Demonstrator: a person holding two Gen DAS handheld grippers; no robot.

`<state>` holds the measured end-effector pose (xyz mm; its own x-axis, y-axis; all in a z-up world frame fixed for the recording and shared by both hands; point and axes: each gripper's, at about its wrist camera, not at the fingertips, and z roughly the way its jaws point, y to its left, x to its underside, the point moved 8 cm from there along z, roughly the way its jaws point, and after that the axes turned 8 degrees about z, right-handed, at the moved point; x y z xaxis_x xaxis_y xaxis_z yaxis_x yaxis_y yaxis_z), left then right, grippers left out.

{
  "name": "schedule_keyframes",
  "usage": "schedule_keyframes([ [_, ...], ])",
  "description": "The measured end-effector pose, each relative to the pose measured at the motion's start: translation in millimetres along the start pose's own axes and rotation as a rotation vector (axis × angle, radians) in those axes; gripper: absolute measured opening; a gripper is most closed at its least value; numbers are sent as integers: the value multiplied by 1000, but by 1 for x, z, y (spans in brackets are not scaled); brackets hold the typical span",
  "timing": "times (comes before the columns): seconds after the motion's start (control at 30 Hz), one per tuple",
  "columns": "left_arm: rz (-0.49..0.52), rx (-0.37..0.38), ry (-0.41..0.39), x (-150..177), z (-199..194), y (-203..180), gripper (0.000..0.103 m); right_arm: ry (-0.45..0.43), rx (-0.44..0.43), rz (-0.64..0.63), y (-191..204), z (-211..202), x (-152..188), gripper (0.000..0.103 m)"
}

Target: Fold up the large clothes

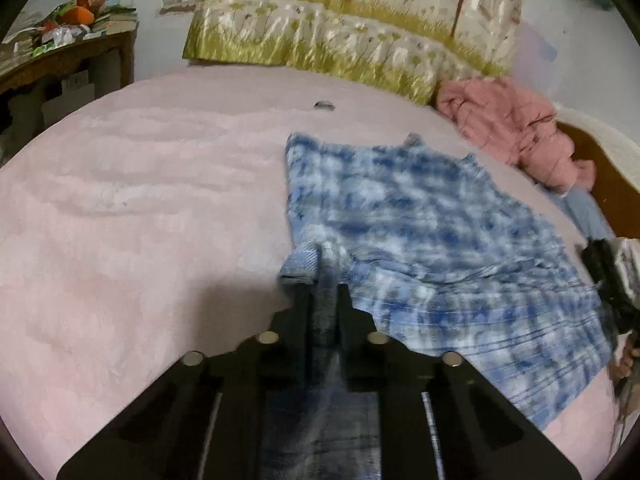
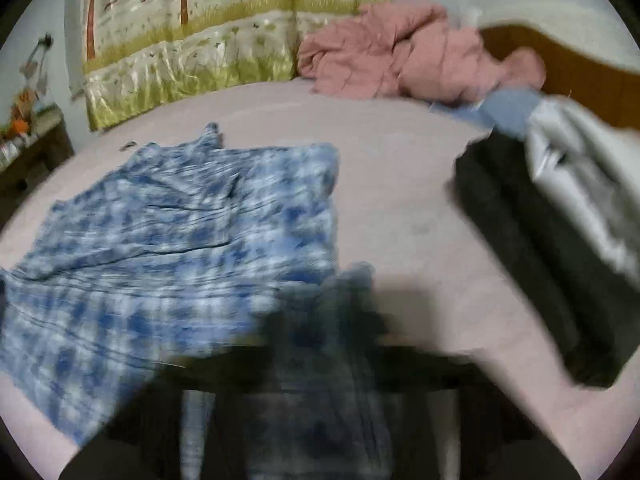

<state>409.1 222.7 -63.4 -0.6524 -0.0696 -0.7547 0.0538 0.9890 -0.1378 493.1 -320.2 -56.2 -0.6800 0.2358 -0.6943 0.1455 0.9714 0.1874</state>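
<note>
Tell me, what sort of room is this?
Most likely a bedroom: a wide bed under a pink blanket, a wooden headboard, and clothes lying about, like the blue patterned garment.

Left gripper: angled downward, jaws drawn nearly together, pinching a fold of the blue tie-dye garment between its fingers. Right gripper: heavily blurred, tilted down likewise, jaws closed with the same garment's edge bunched between them.
</note>
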Motion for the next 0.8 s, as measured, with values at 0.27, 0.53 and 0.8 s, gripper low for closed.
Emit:
schedule_keyframes([
  [0.27,42,35,-279,-35,-73,-17,8,-344,-56,79,-6,-72,-32,4],
  [0.53,12,-117,-71,-18,-1,20,21,-209,72,38,-14,-25,-22,4],
  [0.8,-177,-98,-112,-18,-12,53,72,-134,109,149,-39,-9,-18,34],
])
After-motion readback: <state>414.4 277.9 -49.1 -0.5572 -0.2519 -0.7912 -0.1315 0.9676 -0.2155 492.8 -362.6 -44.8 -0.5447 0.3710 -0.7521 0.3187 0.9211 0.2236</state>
